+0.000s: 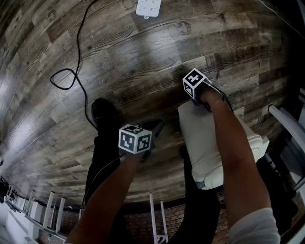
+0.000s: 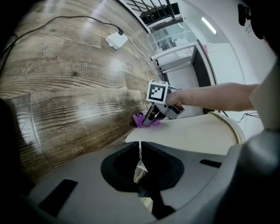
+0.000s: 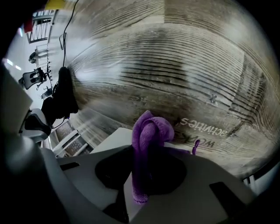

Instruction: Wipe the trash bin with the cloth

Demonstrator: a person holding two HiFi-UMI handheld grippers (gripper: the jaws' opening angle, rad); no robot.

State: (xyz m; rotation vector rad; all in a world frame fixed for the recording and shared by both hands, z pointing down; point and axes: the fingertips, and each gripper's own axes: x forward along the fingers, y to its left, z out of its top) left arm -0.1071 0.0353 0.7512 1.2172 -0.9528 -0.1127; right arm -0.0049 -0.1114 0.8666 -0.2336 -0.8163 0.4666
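The white trash bin [image 1: 209,147] stands on the wooden floor beside the person's legs; its cream top [image 2: 192,135] fills the middle of the left gripper view. My right gripper [image 1: 202,95] is at the bin's far top edge, shut on a purple cloth [image 3: 148,140]. The bunched cloth [image 2: 144,120] rests against that edge. In the right gripper view the white bin surface [image 3: 111,140] shows just behind the cloth. My left gripper [image 1: 155,127] hovers left of the bin, apart from it. Its jaws stand shut to a narrow slit with nothing held [image 2: 140,164].
A white power strip [image 1: 147,7] and a looping black cable [image 1: 78,71] lie on the floor farther out. The person's black shoe [image 1: 105,112] is left of the bin. White furniture frames [image 1: 286,124] stand at the right, a white rack [image 1: 157,219] below.
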